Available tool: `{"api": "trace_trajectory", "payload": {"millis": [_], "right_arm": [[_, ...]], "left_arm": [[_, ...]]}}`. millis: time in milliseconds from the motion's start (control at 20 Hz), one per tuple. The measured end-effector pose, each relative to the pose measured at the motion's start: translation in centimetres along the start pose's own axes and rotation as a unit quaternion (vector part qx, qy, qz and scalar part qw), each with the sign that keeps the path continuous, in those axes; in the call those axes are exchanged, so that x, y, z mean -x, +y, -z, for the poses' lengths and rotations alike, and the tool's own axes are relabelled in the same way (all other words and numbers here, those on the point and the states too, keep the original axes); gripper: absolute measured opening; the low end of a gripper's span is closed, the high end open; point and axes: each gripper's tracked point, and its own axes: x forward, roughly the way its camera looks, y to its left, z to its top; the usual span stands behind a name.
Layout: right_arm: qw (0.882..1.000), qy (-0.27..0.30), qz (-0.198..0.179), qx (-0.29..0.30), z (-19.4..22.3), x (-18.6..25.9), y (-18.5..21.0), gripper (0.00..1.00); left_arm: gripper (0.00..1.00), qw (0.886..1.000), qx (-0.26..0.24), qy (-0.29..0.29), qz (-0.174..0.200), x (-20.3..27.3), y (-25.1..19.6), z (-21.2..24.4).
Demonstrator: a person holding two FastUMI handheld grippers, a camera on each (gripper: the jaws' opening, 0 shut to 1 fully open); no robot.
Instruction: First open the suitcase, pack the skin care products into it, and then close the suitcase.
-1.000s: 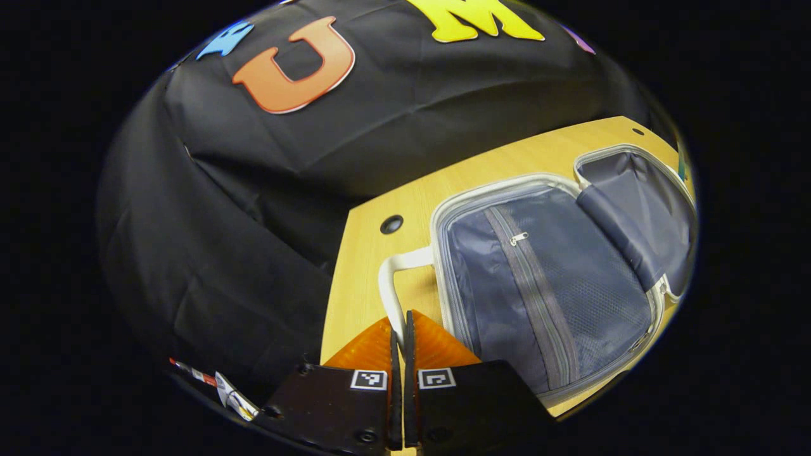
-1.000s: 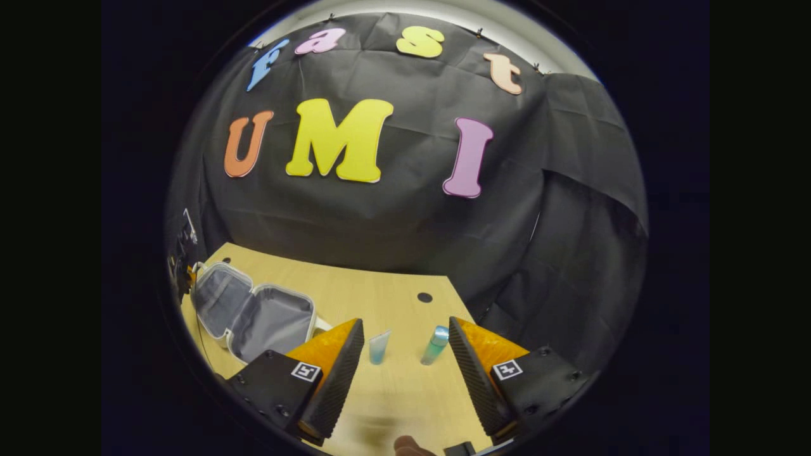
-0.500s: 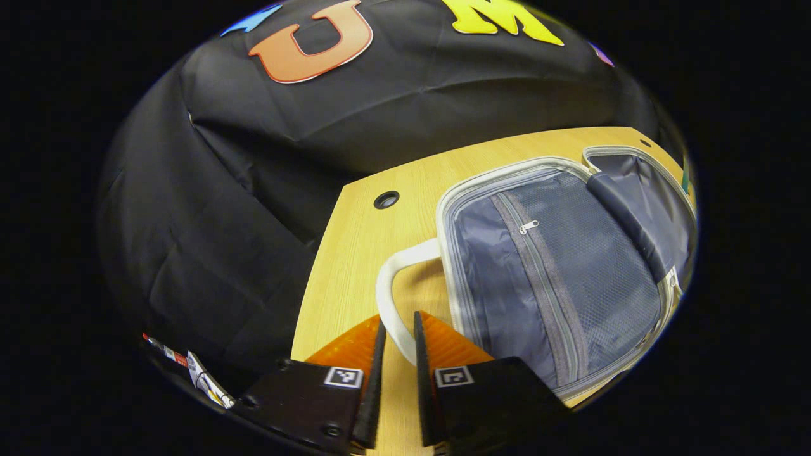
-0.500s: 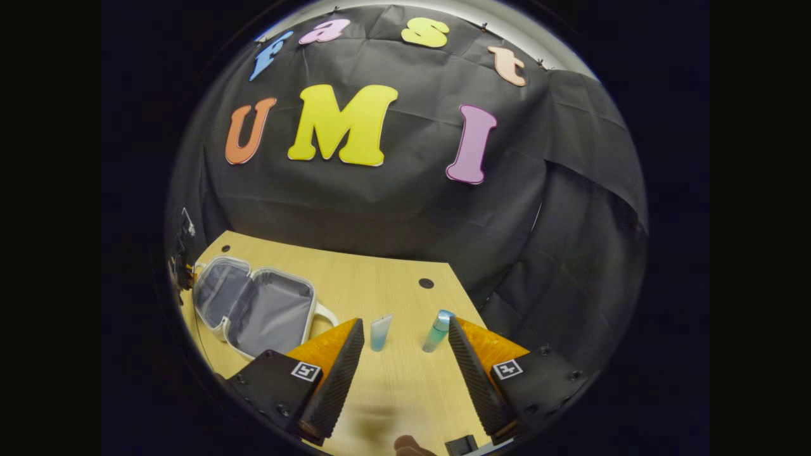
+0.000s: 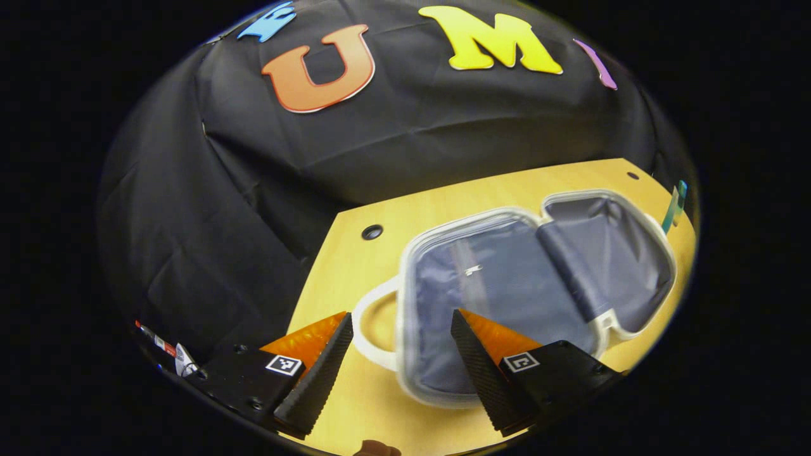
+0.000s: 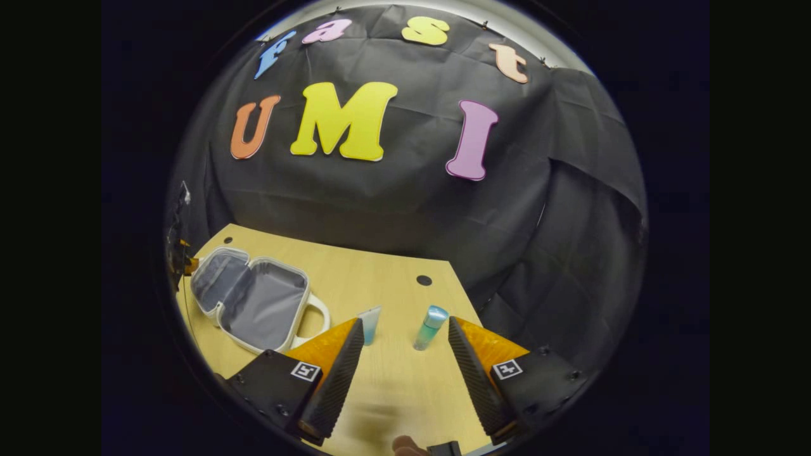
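The suitcase [image 5: 526, 278] lay flat on the table [image 5: 355, 266], both halves spread apart with the grey lining up, so I judged the opening step done. Nothing had been packed: as far as I could see, both halves were bare inside.

My left gripper [image 5: 396, 361] hovered above the near half, its fingers spread wide and holding nothing; the white handle [image 5: 370, 329] showed between them, untouched.

My right gripper [image 6: 400, 367] hung over the other end of the table, its fingers just as wide and equally empty. Ahead of it stood the two skin care products, well apart from the suitcase: a small pale-blue tube [image 6: 369, 324] just beside my left-hand finger [image 6: 336, 373] in the right gripper view, and a teal bottle [image 6: 430, 325] upright between the fingers, farther off.

So the work left was most of it: I reckoned each product had to be picked up, carried across and set into the suitcase, and the lid then swung over and closed. The bottle, standing narrow and tall, looked easy to tip if I came in crooked.
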Motion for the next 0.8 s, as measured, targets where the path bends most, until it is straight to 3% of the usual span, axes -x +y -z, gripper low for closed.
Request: {"api": "trace_trajectory", "payload": {"millis": [300,800], "right_arm": [[1.000,0.005,-0.023,0.001,1.0,-1.3,-2.5,0.80],[0.999,0.027,-0.024,-0.018,3.7,-2.7,-9.2,0.80]], "left_arm": [[0.99,0.996,0.034,-0.015,0.084,1.9,-13.8,-3.3],[0.99,0.977,0.024,-0.049,0.208,7.2,-32.9,-10.2]]}}
